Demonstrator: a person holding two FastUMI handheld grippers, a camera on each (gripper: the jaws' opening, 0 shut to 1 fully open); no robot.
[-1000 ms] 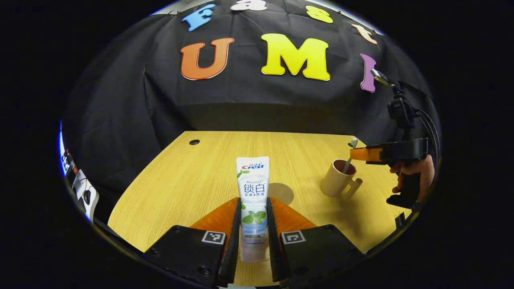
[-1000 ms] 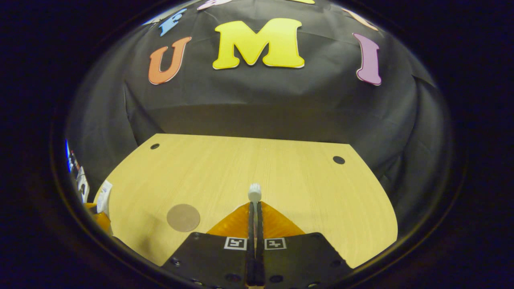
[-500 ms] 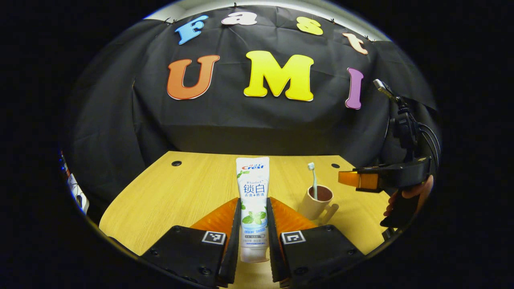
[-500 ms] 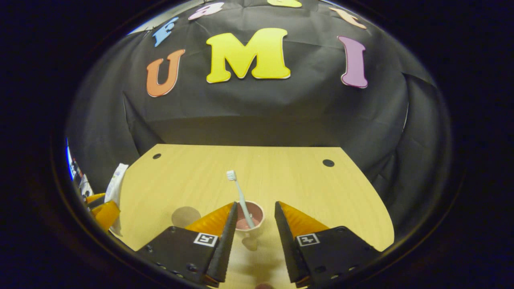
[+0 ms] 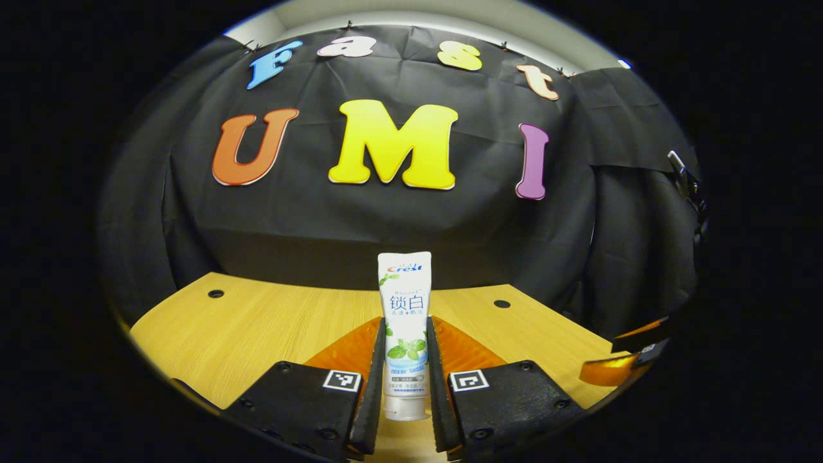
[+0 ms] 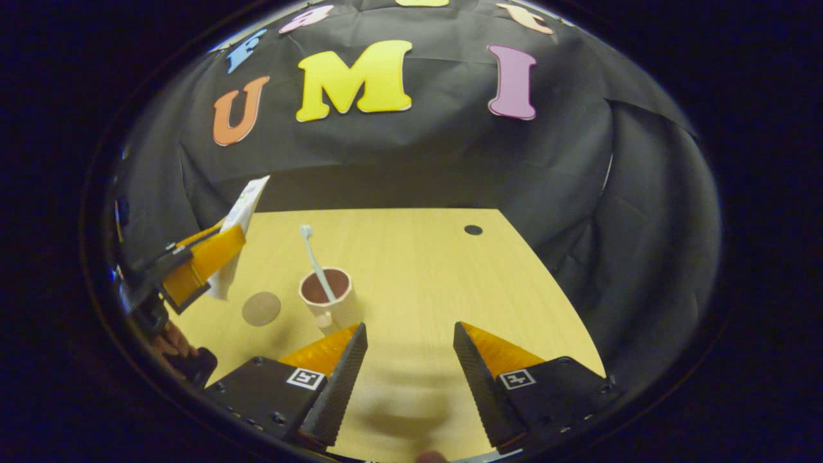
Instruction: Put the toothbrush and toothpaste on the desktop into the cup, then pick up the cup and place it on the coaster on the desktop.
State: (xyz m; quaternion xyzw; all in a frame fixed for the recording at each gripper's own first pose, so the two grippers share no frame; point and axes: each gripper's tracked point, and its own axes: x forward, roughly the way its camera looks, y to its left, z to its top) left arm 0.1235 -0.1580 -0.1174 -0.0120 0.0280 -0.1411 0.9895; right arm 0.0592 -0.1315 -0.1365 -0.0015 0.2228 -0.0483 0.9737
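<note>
While the left gripper (image 5: 405,379) looks across the desk, it holds the toothpaste (image 5: 405,321) tight between both fingers (image 5: 374,386). The tube stands straight up, with its cap at the bottom and its flat end at the top. Past it lies the wooden desk (image 5: 270,321), with lots of bare room on both sides. Two small round holes sit near the far edge, one on the left (image 5: 216,294) and one on the right (image 5: 501,303). That far edge runs just in front of the black cloth wall (image 5: 308,218). At the right rim of this left gripper view, a bit of the right gripper (image 5: 620,366) pokes in over the desk's edge.

From the right gripper view, the right gripper (image 6: 408,360) is spread wide and holds nothing. Bare desk (image 6: 424,270) shows between its fingers (image 6: 341,373), and more open wood lies ahead and to the right. The cup (image 6: 326,294) stands on the desk just past the left finger. The toothbrush (image 6: 314,260) leans in the cup with its bristles up. The round coaster (image 6: 261,308) lies flat, near the cup on its left, with a gap between them. Farther left, the left gripper (image 6: 199,260) hangs above the desk's edge with the toothpaste (image 6: 241,225) in it, tilted. A hand (image 6: 168,341) shows below it. One small hole (image 6: 473,229) sits near the far right corner.
</note>
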